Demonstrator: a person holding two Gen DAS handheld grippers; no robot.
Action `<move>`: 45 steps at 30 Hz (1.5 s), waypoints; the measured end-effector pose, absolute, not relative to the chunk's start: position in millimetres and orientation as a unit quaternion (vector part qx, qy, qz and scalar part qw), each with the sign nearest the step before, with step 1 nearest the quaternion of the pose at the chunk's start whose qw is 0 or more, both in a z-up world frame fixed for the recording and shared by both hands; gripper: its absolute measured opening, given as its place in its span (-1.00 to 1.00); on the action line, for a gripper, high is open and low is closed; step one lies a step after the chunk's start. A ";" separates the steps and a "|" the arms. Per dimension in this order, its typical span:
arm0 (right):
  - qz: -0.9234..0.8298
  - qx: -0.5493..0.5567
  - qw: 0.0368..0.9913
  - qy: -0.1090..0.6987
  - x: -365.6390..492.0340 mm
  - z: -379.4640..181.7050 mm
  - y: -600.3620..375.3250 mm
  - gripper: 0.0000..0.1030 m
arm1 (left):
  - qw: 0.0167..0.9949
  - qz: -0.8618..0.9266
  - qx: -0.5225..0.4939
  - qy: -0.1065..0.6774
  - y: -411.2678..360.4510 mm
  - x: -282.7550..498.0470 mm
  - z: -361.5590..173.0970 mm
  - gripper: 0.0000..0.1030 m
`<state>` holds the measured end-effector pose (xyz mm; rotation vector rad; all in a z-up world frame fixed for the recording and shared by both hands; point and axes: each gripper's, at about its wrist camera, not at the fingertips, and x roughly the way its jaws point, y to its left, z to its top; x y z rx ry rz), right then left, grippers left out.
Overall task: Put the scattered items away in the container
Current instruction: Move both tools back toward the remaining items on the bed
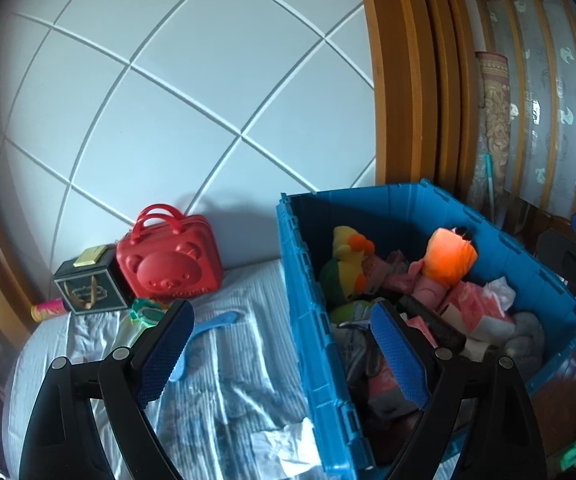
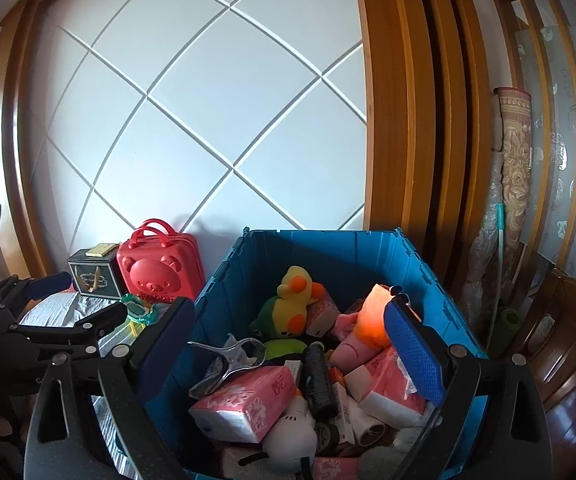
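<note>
Both hand-held grippers are hanging wide open w/ nothing in them. The left hand-held gripper [image 1: 279,344] is sitting over the near wall of the blue bin [image 1: 308,320], one pad over the bed and one over the bin. The right hand-held gripper [image 2: 300,344] is hovering over the bin's near side, above the pink tissue packs [image 2: 243,404].

The bin is already holding lots of stuff: a yellow duck toy [image 2: 294,296], an orange plush [image 2: 372,320] and more. Things still waiting on the bed [image 1: 227,360]: a blue comb [image 1: 211,326] lying close by, then a green tangle [image 1: 145,314], a red bear case [image 1: 169,260] and a dark box [image 1: 87,284] at the far edge by the wall.

The comb is prob. the next pick. It's flat & thin, so the left one should be coming down low, pads either side of the handle, squeezing gently, then lifting well over the bin wall before letting go
</note>
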<state>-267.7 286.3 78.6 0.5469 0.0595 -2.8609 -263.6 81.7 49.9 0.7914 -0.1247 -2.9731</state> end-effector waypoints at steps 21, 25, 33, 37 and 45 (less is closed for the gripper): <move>-0.960 0.220 0.170 0.030 -191.4 48.1 104.3 0.88 | 0.098 -0.949 0.298 -0.018 -137.1 -146.3 -21.0 0.76; -0.953 0.236 0.185 0.032 -191.6 32.2 69.9 0.88 | 0.136 -0.939 0.316 -0.007 -186.9 -136.7 -42.1 0.76; -0.940 0.266 0.210 0.035 -205.2 2.6 19.2 0.88 | 0.205 -0.917 0.341 0.022 -256.5 -141.5 -78.5 0.76; -0.935 0.278 0.217 0.038 -226.1 -9.7 13.7 0.88 | 0.246 -0.906 0.345 0.025 -285.6 -144.4 -90.8 0.76; -0.924 0.301 0.230 0.042 -268.1 -34.3 2.5 0.88 | 0.300 -0.879 0.365 0.069 -328.9 -150.6 -129.2 0.76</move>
